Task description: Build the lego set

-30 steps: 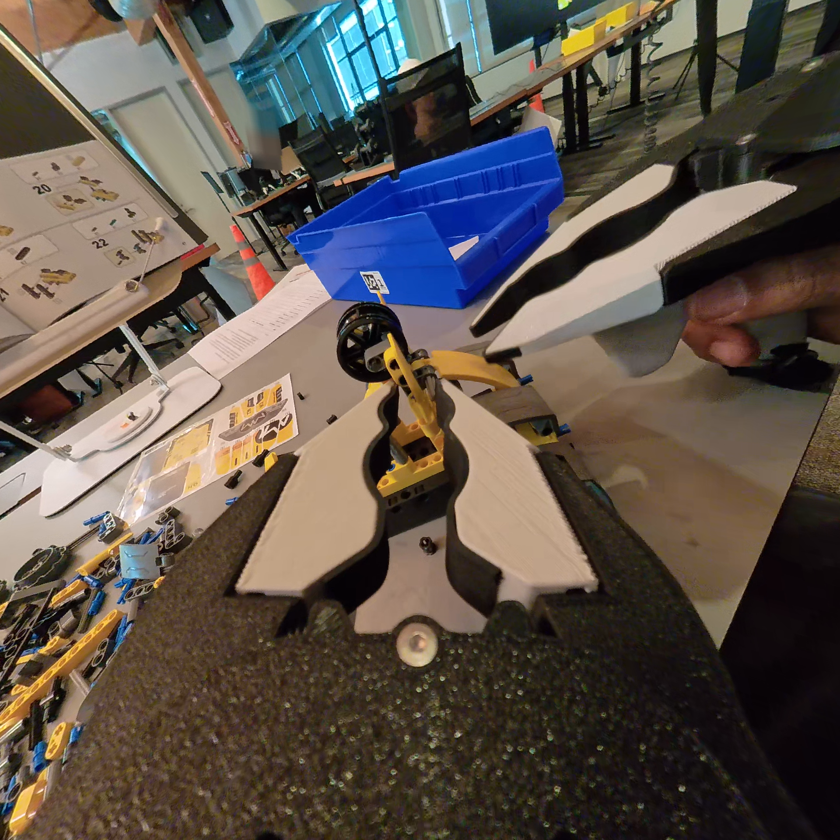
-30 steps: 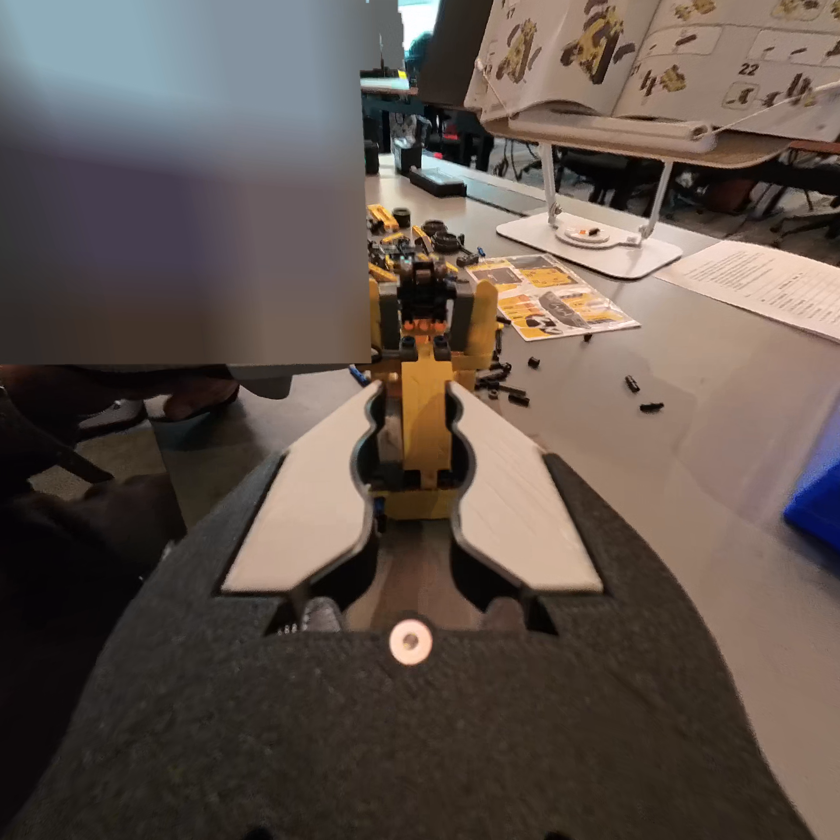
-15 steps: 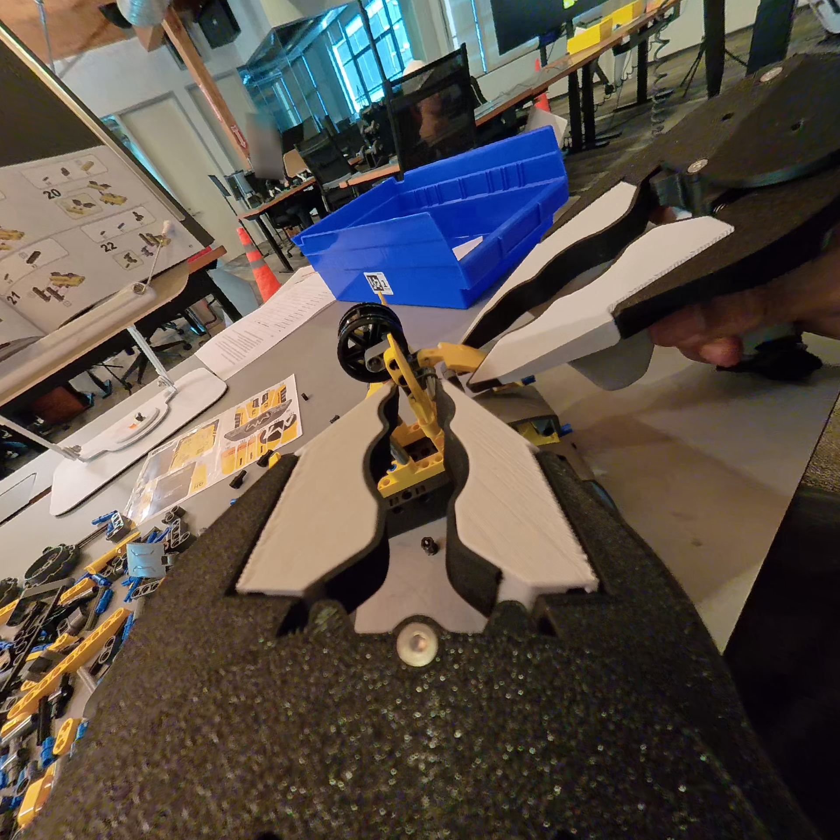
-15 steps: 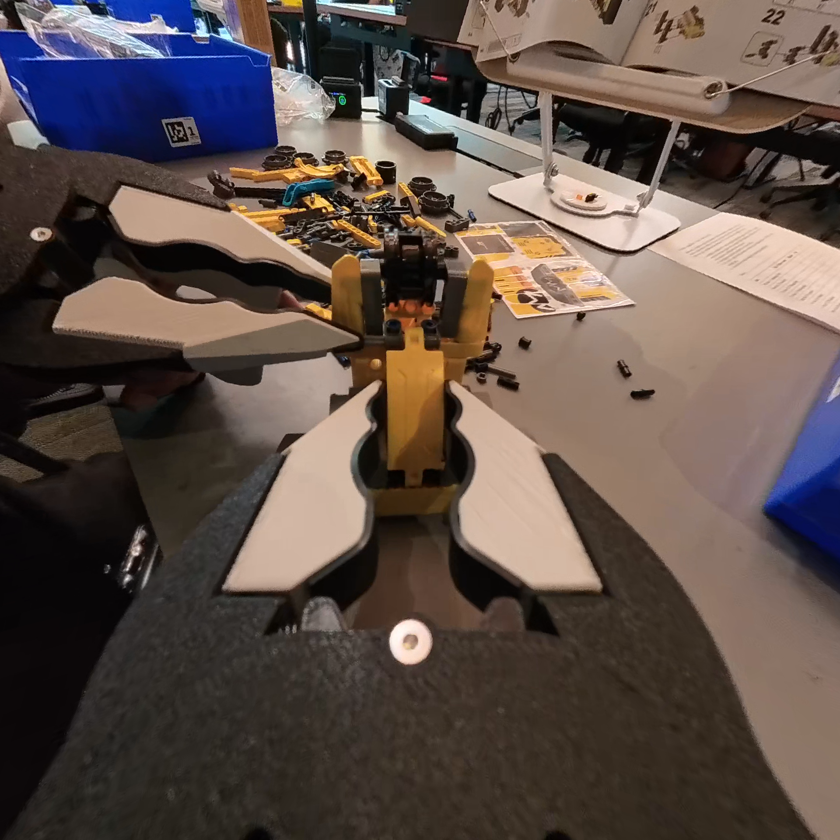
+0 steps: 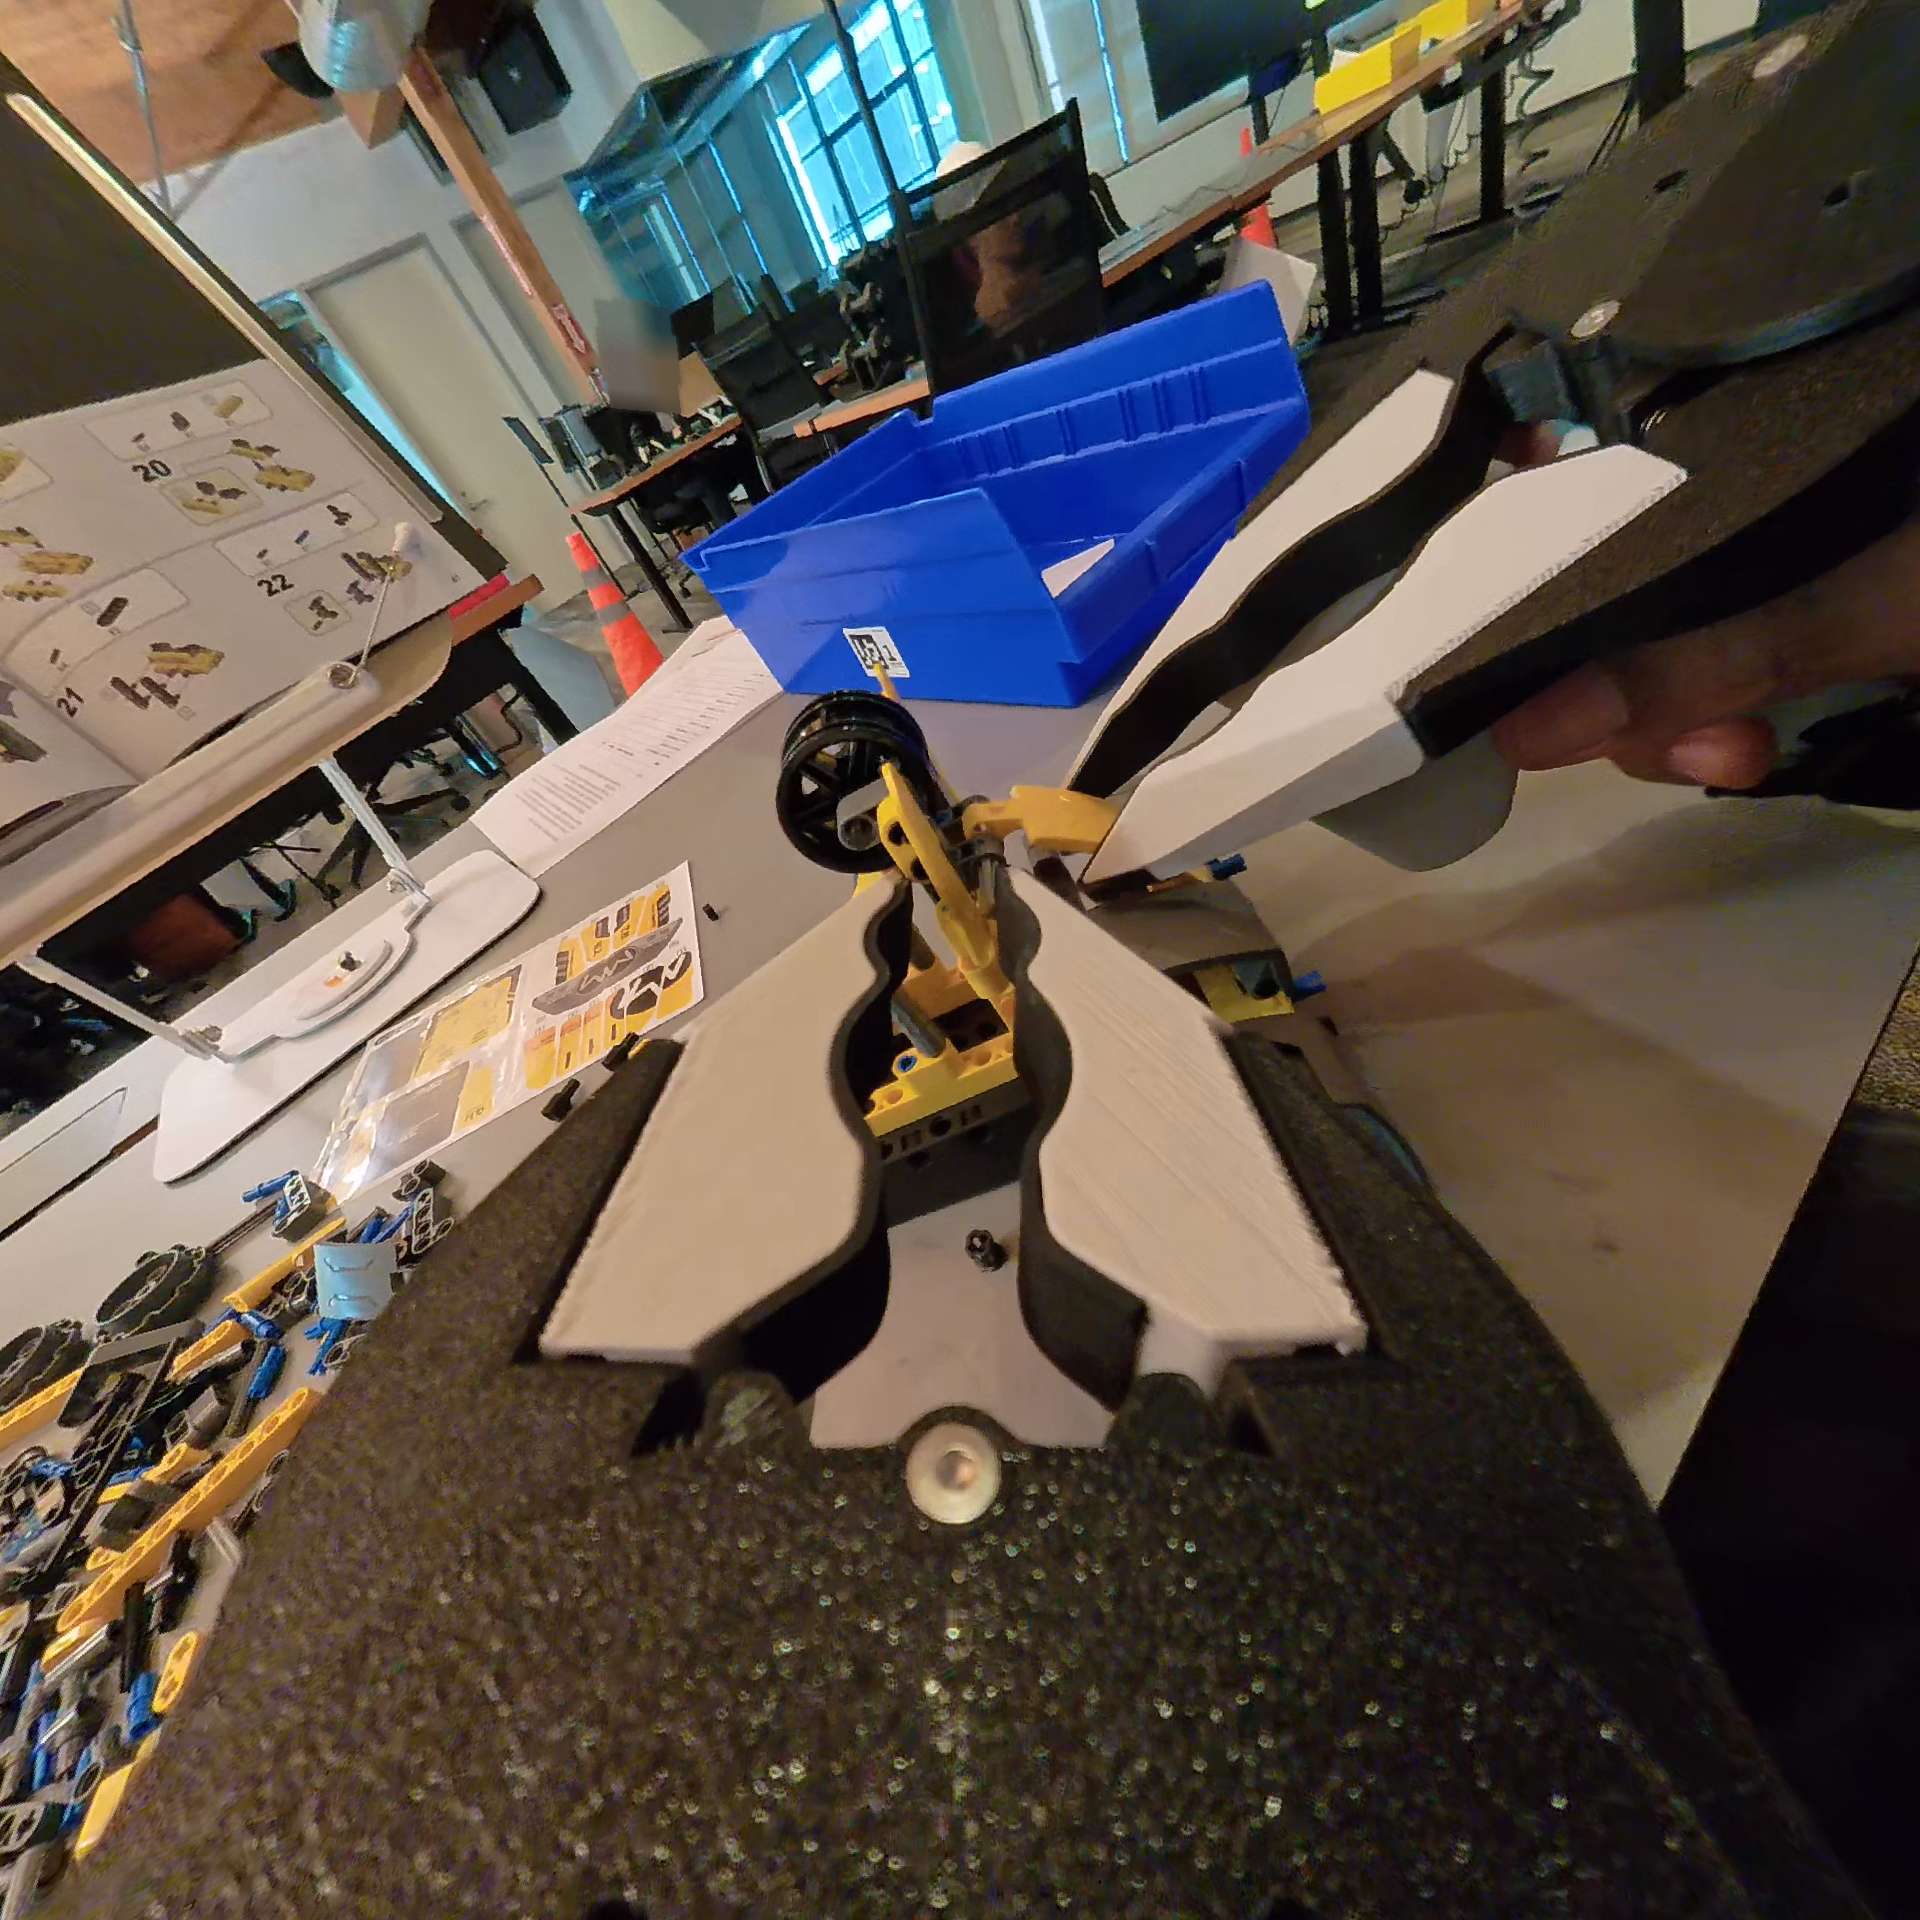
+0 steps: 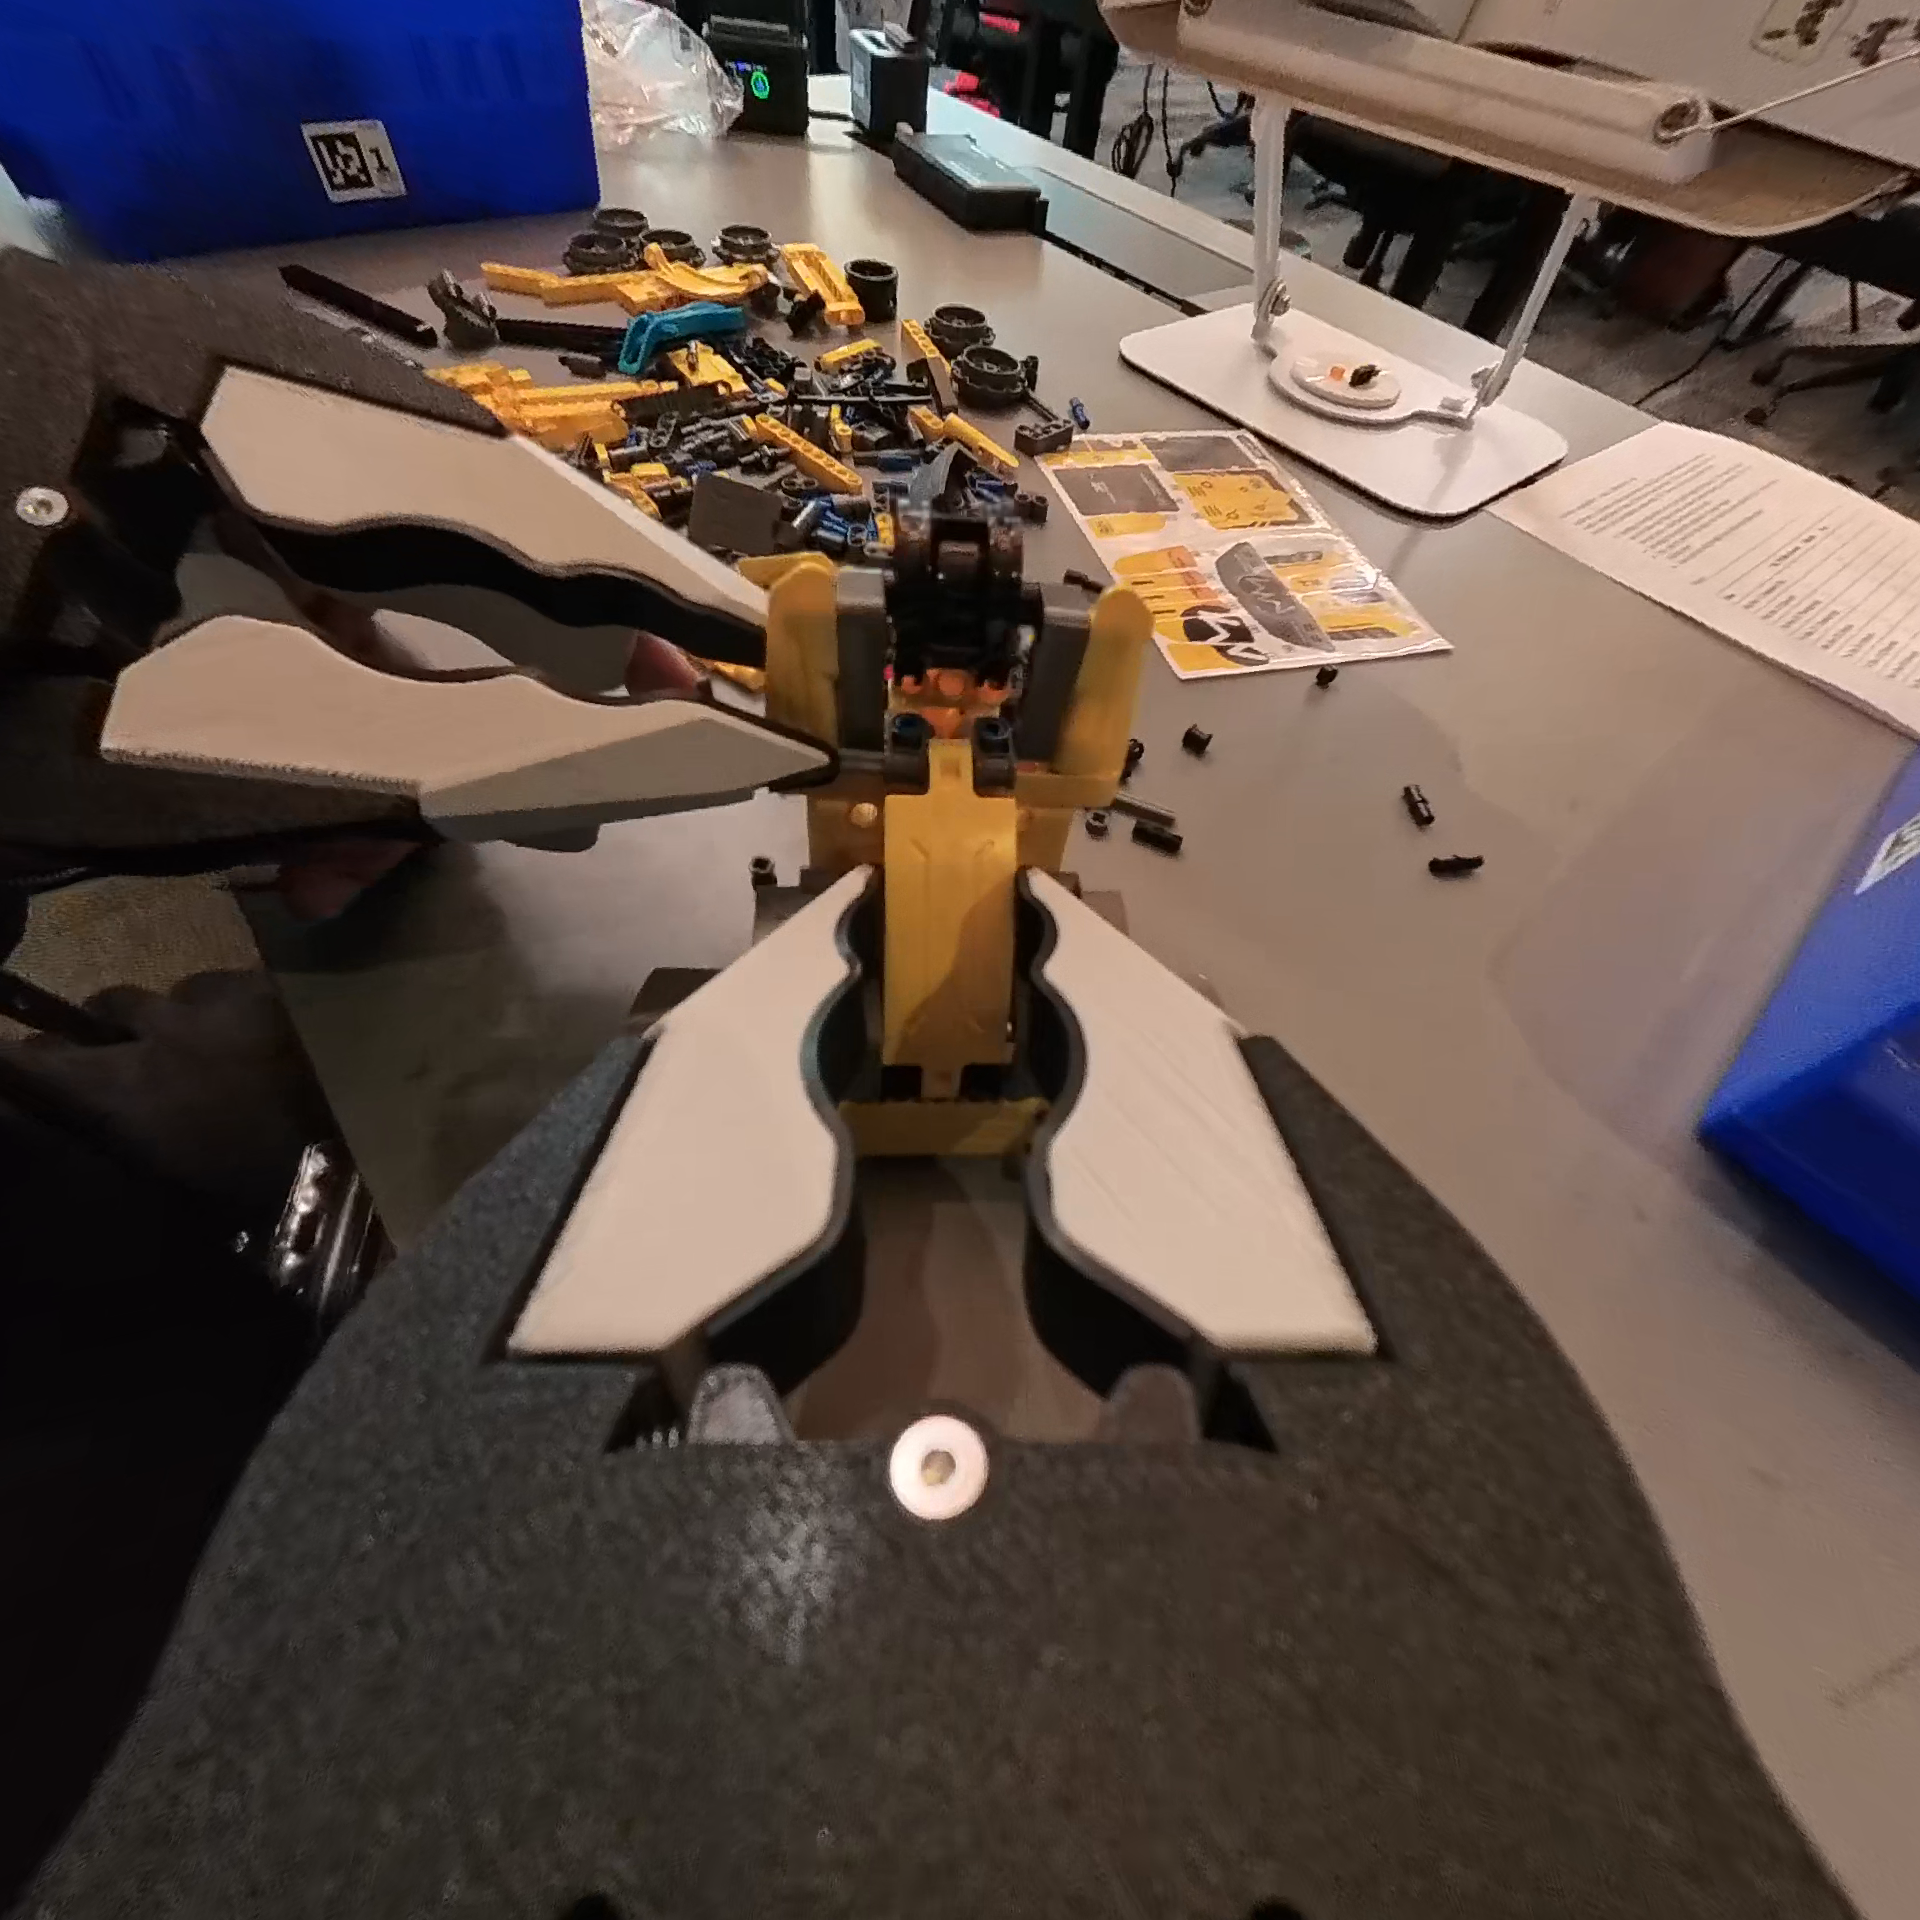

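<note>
Both grippers held one yellow brick model (image 6: 951,831) above the grey table (image 6: 1455,831).

Left gripper (image 5: 951,904): clenched on the model's yellow frame, with a beam and a black wheel (image 5: 847,774) rising beyond its fingertips.

Right gripper (image 6: 948,883): clenched on the model's yellow panel at the near end. In the left wrist view it entered from the right, its tips (image 5: 1122,821) at a yellow curved piece of the model. A hand (image 5: 1662,707) gripped its handle.

Surroundings:
- A pile of loose yellow, black and blue parts (image 6: 727,395) lay on the far left of the table in the right wrist view.
- A sticker sheet (image 6: 1247,551) lay to the right of the pile, with small black pins (image 6: 1423,805) scattered near it.
- A stand (image 6: 1351,395) carrying an open instruction booklet (image 5: 156,520) stood beyond the sheet.
- A printed paper (image 6: 1714,561) lay at the far right.
- A blue bin (image 5: 1018,551) sat beyond the model in the left wrist view.
</note>
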Tool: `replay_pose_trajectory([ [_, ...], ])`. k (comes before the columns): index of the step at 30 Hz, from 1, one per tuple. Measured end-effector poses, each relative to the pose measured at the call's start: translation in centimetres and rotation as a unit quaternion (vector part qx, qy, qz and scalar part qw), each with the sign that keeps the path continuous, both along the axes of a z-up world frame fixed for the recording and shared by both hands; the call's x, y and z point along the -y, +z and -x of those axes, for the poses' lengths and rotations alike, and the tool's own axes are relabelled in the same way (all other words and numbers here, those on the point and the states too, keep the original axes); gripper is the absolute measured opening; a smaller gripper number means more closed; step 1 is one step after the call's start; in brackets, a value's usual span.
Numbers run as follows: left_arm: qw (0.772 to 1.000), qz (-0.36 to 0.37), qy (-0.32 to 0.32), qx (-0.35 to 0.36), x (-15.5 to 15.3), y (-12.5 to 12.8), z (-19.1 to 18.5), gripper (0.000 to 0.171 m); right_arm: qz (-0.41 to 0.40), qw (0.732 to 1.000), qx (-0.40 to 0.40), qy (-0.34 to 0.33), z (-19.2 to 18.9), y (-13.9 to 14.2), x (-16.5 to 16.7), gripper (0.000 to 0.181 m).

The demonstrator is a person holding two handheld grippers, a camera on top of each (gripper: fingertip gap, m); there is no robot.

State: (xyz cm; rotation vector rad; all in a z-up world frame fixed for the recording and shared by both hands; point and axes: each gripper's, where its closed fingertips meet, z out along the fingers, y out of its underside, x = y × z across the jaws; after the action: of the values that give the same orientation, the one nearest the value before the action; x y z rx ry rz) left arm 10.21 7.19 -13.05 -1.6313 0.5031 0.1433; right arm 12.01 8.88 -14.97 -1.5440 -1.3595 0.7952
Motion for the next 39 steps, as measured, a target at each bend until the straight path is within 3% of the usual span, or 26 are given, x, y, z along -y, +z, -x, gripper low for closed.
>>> replay_pose_trajectory([
  [15,1.000,-0.004,0.007,-0.008,-0.03,0.02,-0.18,0.014,-0.020,0.999,0.044,-0.023,-0.41,-0.08,0.07,0.024],
  [39,1.000,-0.006,0.007,-0.009,-0.13,0.03,-0.29,0.014,-0.025,0.998,0.052,-0.023,-0.60,-0.13,0.10,0.024],
])
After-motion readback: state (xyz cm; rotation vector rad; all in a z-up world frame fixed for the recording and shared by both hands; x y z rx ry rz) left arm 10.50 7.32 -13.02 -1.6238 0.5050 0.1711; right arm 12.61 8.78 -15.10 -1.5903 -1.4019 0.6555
